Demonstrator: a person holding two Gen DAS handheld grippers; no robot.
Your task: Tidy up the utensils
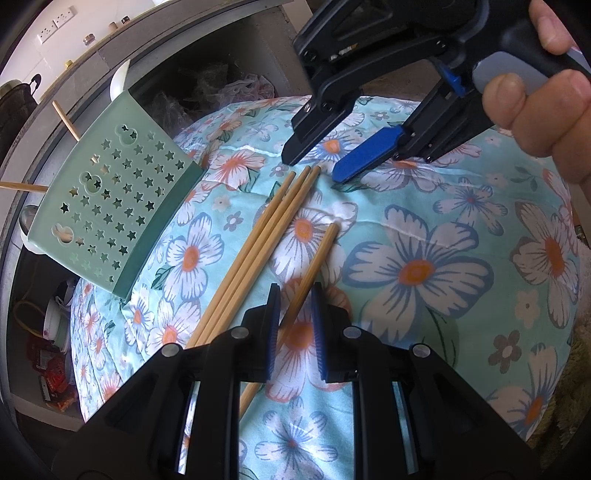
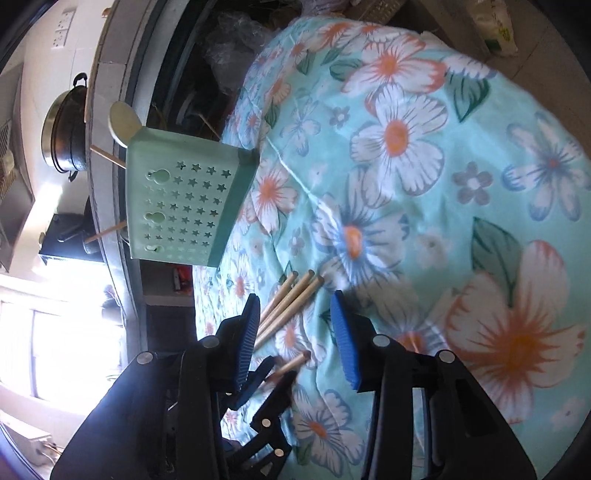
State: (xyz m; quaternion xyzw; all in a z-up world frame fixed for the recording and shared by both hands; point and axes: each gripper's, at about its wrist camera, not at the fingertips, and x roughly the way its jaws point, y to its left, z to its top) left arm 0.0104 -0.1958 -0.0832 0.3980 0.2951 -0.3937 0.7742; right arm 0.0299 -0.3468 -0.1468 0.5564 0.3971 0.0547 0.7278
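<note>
Three wooden chopsticks (image 1: 258, 240) lie side by side on the floral cloth (image 1: 424, 240). A fourth single chopstick (image 1: 314, 266) lies to their right and runs between the open jaws of my left gripper (image 1: 293, 295), not clamped. My right gripper (image 1: 316, 166) is open and hovers just above the far tips of the three chopsticks (image 2: 291, 299); it shows in its own view (image 2: 295, 306). A green utensil holder (image 1: 107, 206) with star-shaped holes stands at the cloth's left edge, also in the right wrist view (image 2: 184, 199), with a white spoon (image 2: 123, 122) and sticks in it.
The cloth (image 2: 461, 166) covers a raised, rounded surface that drops off at the left. Beyond it are a grey counter (image 1: 184, 33), a dark pot (image 2: 62, 125) and clutter below (image 1: 51, 373).
</note>
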